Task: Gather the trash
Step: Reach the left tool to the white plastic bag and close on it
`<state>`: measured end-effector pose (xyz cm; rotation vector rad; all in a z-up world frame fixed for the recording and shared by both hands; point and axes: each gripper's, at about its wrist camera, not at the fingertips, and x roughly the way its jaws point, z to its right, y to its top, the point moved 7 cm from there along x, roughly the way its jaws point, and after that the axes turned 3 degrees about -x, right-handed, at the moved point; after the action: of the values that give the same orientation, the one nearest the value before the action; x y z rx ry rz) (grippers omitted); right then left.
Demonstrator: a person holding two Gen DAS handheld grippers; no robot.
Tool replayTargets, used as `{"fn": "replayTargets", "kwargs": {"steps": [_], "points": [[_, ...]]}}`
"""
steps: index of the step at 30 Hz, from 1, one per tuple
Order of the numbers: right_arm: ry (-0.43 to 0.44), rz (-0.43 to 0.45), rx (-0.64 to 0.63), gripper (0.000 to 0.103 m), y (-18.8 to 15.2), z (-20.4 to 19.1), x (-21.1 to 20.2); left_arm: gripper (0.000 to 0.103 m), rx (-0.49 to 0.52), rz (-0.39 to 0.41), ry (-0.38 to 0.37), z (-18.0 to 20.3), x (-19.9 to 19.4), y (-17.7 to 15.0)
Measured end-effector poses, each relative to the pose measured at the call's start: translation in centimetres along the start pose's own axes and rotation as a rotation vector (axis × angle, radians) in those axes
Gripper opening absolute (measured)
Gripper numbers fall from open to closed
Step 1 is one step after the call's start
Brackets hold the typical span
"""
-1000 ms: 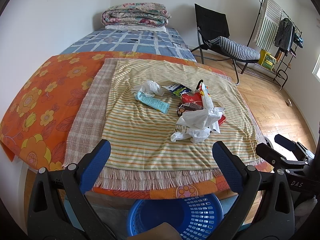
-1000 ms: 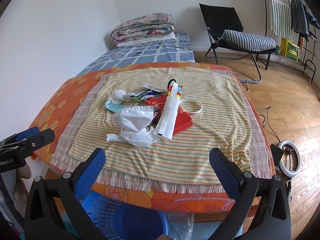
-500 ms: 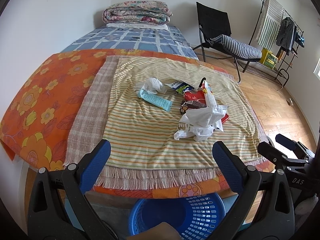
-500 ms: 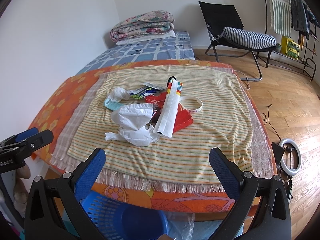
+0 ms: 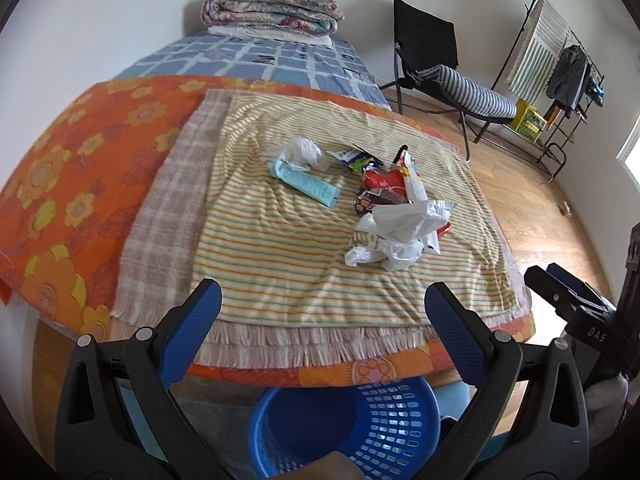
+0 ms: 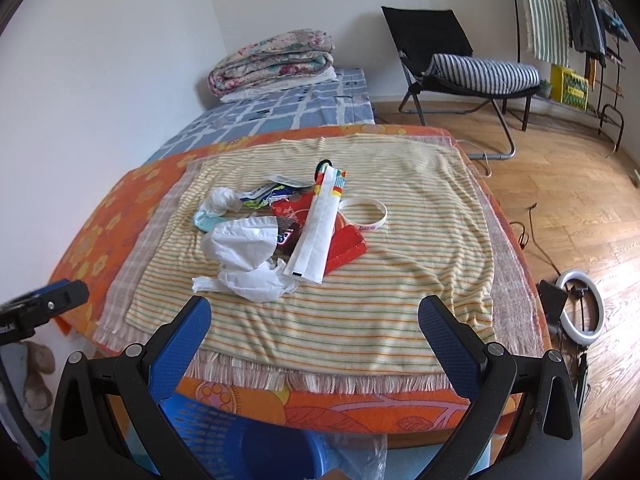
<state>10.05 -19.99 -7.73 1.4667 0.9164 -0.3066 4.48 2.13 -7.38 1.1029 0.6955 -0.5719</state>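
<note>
A pile of trash lies on the striped cloth [image 5: 280, 248] on the table: a crumpled white plastic bag [image 5: 400, 232] [image 6: 244, 256], a light blue tube [image 5: 304, 184], a tissue wad [image 5: 302, 152] [image 6: 222, 200], red wrappers [image 6: 344, 240], a long white wrapper [image 6: 320, 228] and a white wristband [image 6: 364, 216]. A blue basket [image 5: 344, 424] [image 6: 248, 440] stands on the floor below the table's front edge. My left gripper [image 5: 320, 320] and right gripper [image 6: 314, 332] are both open and empty, held in front of the table above the basket.
An orange flowered cloth [image 5: 68, 168] covers the table. A bed with folded blankets [image 5: 272, 12] lies beyond. A black chair [image 6: 460, 64], a clothes rack [image 5: 560, 64] and a ring light [image 6: 580, 312] stand on the wooden floor to the right.
Both grippers have moved slightly closer to the table and tilted down a little. Nothing has been picked up.
</note>
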Motion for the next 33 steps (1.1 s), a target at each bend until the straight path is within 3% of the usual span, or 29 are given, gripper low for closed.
{"fn": "replayTargets", "kwargs": {"steps": [10, 13, 17, 24, 29, 33], "points": [[0.036, -0.034, -0.002, 0.103, 2.1, 0.7, 0.3, 0.103, 0.125, -0.073, -0.098, 5.2, 2.1, -1.2], [0.058, -0.034, 0.005, 0.103, 3.4, 0.9, 0.7, 0.103, 0.189, -0.058, -0.086, 6.6, 2.6, -0.8], [0.031, -0.022, 0.005, 0.103, 5.8, 1.9, 1.9, 0.103, 0.256, -0.106, -0.086, 7.9, 4.8, -0.5], [0.072, -0.069, 0.04, 0.103, 8.0, 2.6, 6.8, 0.103, 0.317, -0.17, -0.053, 9.0, 9.8, -0.1], [0.081, -0.126, 0.066, 0.091, 8.3, 3.2, 11.4, 0.101, 0.272, -0.218, -0.057, 9.0, 12.9, 0.3], [0.134, -0.196, 0.159, 0.08, 7.9, 3.9, 14.4, 0.094, 0.262, -0.24, -0.042, 8.6, 14.8, 0.6]]}}
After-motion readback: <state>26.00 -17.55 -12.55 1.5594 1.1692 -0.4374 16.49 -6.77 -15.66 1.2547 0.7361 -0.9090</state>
